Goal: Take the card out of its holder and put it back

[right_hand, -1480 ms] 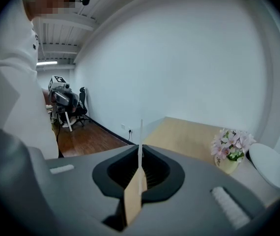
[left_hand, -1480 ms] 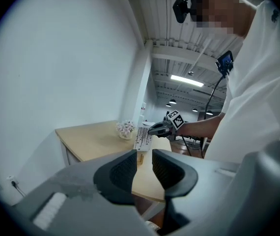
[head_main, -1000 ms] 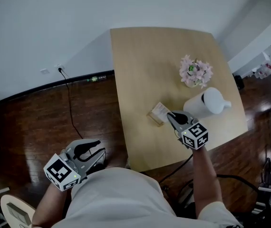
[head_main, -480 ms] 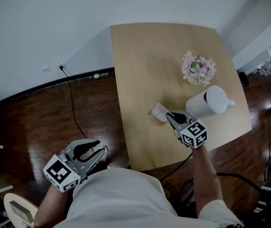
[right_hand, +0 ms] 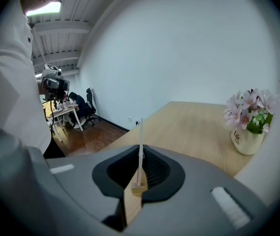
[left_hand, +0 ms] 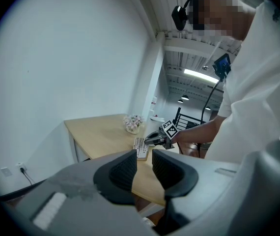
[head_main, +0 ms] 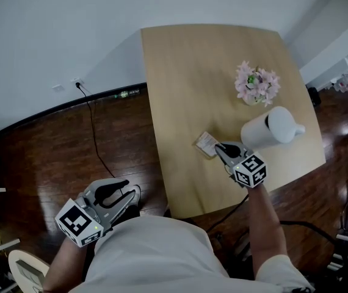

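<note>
Firstly, floor (head_main: 52,157): dark boards, under and around my left claw (head_main: 127,190), which I hold off the worktop's near-left corner, low by my body.

Worktop (head_main: 186,84): pale wood, square, running ahead of my right claw (head_main: 219,146) to the white wall; the left claw is well clear of it.

Jug (head_main: 270,129): white, spouted, standing just to the right of my right claw.

Flowers (head_main: 256,84): pink, in a small cream vase (right_hand: 248,141), ahead and right of the right claw, beyond the jug.

Left claw: jaws a narrow gap apart with nothing between them; through the gap I see only the worktop's edge far off.

Right claw: jaws closed together on the card (right_hand: 141,149), tips over the near part of the worktop.

Card: thin, white, printed, upright and edge-on between my right jaws. From the head view its face shows just ahead-left of the claw's tips.

Holder (right_hand: 139,188): small light wooden block at the card's foot, right under the right jaw tips, sitting on the worktop; the card's lower edge meets it.
</note>
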`<state>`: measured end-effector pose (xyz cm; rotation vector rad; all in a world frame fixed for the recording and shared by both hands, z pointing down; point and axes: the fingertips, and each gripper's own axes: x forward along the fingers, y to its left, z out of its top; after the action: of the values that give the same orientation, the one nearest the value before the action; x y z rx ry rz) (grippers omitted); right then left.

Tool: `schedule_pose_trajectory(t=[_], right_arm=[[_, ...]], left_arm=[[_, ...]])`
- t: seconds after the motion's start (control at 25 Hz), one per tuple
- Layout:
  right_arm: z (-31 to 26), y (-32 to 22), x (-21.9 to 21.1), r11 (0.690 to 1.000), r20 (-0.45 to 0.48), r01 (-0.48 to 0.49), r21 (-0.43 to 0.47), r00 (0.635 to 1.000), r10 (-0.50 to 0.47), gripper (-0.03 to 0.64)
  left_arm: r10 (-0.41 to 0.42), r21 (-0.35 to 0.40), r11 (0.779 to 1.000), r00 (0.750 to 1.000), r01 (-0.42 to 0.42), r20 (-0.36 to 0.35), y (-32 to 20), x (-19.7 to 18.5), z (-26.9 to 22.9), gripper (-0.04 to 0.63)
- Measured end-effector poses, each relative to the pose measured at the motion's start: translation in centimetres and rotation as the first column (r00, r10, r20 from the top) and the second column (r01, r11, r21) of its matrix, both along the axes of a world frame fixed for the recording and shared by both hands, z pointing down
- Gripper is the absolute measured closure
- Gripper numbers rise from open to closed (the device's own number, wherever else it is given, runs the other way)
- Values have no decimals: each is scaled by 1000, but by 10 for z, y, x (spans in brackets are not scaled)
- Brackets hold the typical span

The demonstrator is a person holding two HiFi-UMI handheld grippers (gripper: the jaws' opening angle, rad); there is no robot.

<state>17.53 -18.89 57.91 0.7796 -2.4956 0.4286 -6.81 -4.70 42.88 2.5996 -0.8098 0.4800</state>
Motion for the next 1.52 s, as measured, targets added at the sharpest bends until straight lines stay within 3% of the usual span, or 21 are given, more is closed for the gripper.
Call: schedule_pose_trajectory(t=[0.2, 0.4, 0.56, 0.8, 1.08, 1.32, 1.4, 1.52], right_arm=[[-1, -2, 3, 998, -26, -53, 23, 998, 54, 586], [-19, -4, 10, 985, -28, -156, 75, 987, 158, 498], [-51, 2, 23, 949, -7, -279, 144, 959, 283, 439], [-93, 47, 17, 896, -6, -389, 212, 917, 400, 433], [-116, 134, -17, 822, 15, -520, 233, 847, 531, 431], [-121, 230, -53, 723, 32, -661, 203, 742, 669, 426], [-124, 258, -66, 708, 28, -679, 193, 725, 688, 425], [-130, 291, -82, 710, 15, -678, 191, 725, 688, 425]], left_arm=[[30, -1, 1000, 1000, -30, -5, -2, -3, 1, 489], [79, 3, 997, 997, -79, -17, -6, -3, 0, 489], [131, 18, 991, 991, -130, -32, -8, -3, -1, 489], [219, 48, 975, 974, -216, -59, -10, -8, -8, 489], [358, 91, 931, 933, -354, -33, 4, -26, -3, 489], [490, 94, 870, 871, -485, -33, 18, -42, 14, 489], [508, 101, 858, 861, -504, -27, 23, -44, 16, 489], [502, 125, 860, 864, -494, -41, 29, -43, 8, 489]])
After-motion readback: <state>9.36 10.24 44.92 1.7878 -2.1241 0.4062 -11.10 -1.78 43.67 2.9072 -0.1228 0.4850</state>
